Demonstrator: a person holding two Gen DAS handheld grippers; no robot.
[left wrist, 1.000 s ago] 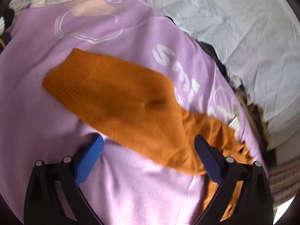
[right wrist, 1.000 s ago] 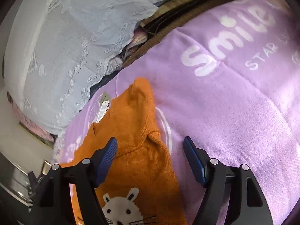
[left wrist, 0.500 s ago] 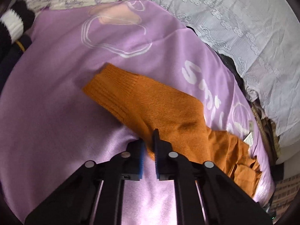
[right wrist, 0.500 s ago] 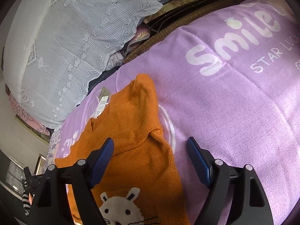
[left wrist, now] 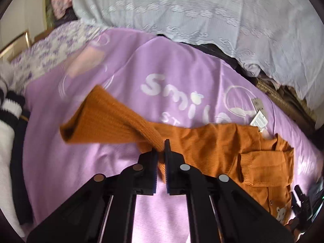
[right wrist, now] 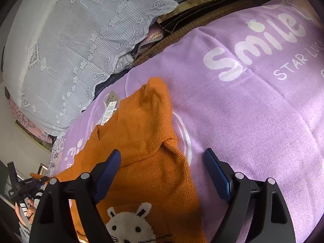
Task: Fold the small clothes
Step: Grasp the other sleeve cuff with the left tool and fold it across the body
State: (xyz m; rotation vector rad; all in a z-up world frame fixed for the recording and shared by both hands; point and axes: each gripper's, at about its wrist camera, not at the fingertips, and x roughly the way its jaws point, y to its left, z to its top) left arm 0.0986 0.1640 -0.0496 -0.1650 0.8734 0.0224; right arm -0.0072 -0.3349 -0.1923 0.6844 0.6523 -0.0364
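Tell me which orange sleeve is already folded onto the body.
The far sleeve, lying flat across the sweater's chest; the other sleeve is lifted, pinched in the left gripper.

A bed carries everything, spread with a soft lilac blanket (right wrist: 253, 109) printed in white with "smile" and thin outline drawings. Directly on it lies a small orange knitted sweater (right wrist: 145, 141) with a white rabbit face and a paper tag (right wrist: 110, 109) at its collar. A pale lace-patterned cloth (left wrist: 202, 12) lies bunched along the blanket's far edge.
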